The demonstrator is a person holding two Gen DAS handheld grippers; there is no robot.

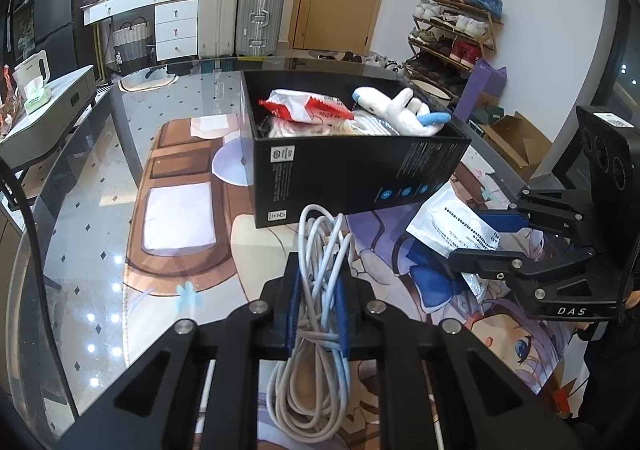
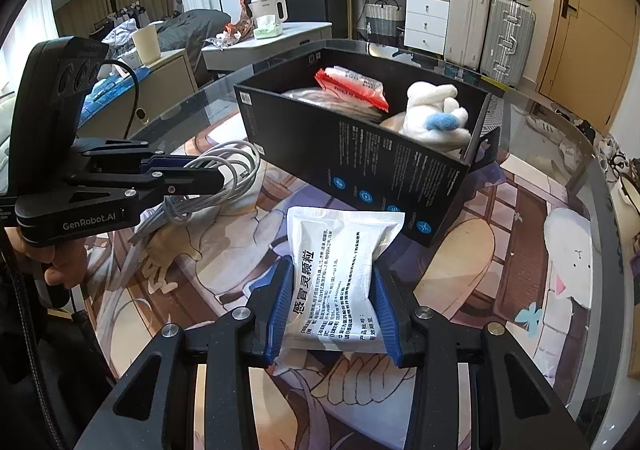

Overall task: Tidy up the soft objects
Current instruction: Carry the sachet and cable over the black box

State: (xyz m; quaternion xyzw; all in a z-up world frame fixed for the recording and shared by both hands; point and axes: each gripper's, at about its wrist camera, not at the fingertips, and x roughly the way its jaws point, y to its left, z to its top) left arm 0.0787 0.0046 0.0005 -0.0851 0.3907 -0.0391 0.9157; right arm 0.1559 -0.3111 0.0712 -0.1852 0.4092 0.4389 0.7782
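A black box [image 1: 360,166] stands on the table mat, also in the right wrist view [image 2: 360,154]. Inside lie a red and white packet [image 1: 304,108], a white plush toy with a blue patch [image 1: 404,108] and clear bags. My left gripper [image 1: 318,290] is shut on a coiled white cable [image 1: 320,250], held just in front of the box; both show in the right wrist view [image 2: 192,174]. My right gripper [image 2: 334,290] is shut on a white pouch [image 2: 340,270] with black print, held near the box's front corner, also in the left wrist view [image 1: 452,226].
A printed anime mat [image 1: 180,210] covers the glass table [image 1: 88,250]. A round disc [image 1: 232,166] lies left of the box. Suitcases [image 1: 240,18], drawers, a shoe rack [image 1: 452,30] and a side table with a kettle [image 2: 272,12] stand beyond.
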